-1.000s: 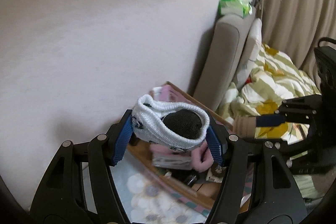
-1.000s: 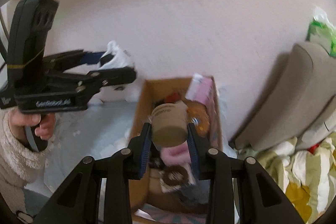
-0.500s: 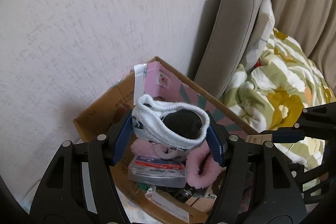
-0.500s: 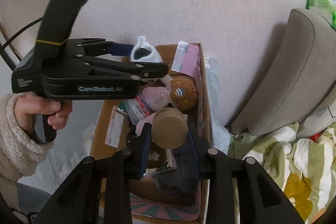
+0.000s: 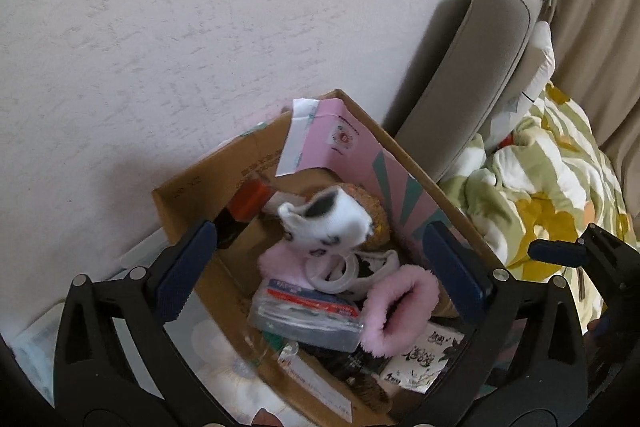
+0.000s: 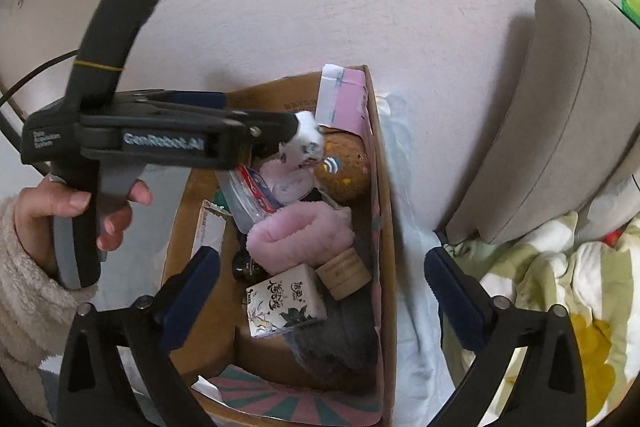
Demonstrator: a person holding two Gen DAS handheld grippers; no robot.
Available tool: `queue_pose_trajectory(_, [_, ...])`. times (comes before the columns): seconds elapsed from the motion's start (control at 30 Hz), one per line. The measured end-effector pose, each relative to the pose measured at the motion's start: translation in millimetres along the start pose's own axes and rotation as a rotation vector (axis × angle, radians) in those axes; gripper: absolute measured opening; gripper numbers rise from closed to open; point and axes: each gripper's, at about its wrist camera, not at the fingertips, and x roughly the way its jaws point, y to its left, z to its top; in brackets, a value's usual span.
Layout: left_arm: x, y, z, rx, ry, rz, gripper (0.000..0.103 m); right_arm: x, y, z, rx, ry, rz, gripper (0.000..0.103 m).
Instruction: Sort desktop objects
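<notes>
Both claws hang over the cardboard box [image 5: 192,187], jaws springing open with nothing pinched, so the white sock [image 5: 324,217] drops from the left gripper [image 5: 320,271] and the tan jar [image 6: 345,271] from the right gripper [image 6: 320,291] lies inside among the clutter.

Cardboard box [image 6: 384,227]: brown, pink liner with teal rays. Sock [image 5: 328,219]: white, black patches. Fuzzy cuff [image 6: 296,235]: pale pink. Round plush [image 6: 346,167]: mustard brown, speckled, blue-white stripe mark. Tissue pack [image 6: 284,301]: white, black ink drawing. Small jar [image 6: 344,273]: tan. Quilt [image 5: 540,195]: green-white stripes, yellow blotches. Tongs' pads [image 5: 186,273]: dark blue; frames black. Sleeve [image 6: 20,287]: cream fleece.
</notes>
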Motion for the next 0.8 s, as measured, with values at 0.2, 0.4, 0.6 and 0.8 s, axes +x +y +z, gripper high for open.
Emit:
queue_pose_trajectory(0.2, [-29.9, 0.1, 0.1, 0.027, -0.029, 0.037, 0.103, -4.1, 4.5, -1.9, 0.033, -0.012, -0.025, 0.102])
queue_pose_trajectory(0.4, [-73.4, 10.8, -6.5, -0.007, -0.059, 0.04, 0.103, -16.0, 15.3, 5.6, 0.041, -0.014, -0.049, 0.102])
queue_pose_trajectory(0.6, [-133.1, 38.2, -32.1, -0.112, -0.096, 0.094, 0.103, -39.7, 43.8, 24.8, 0.049, -0.047, -0.122, 0.102])
queue_pose_trajectory(0.8, [-199.3, 73.8, -72.8, -0.229, -0.166, 0.266, 0.103, -56.2, 94.4, 41.6, -0.012, -0.072, -0.147, 0.102])
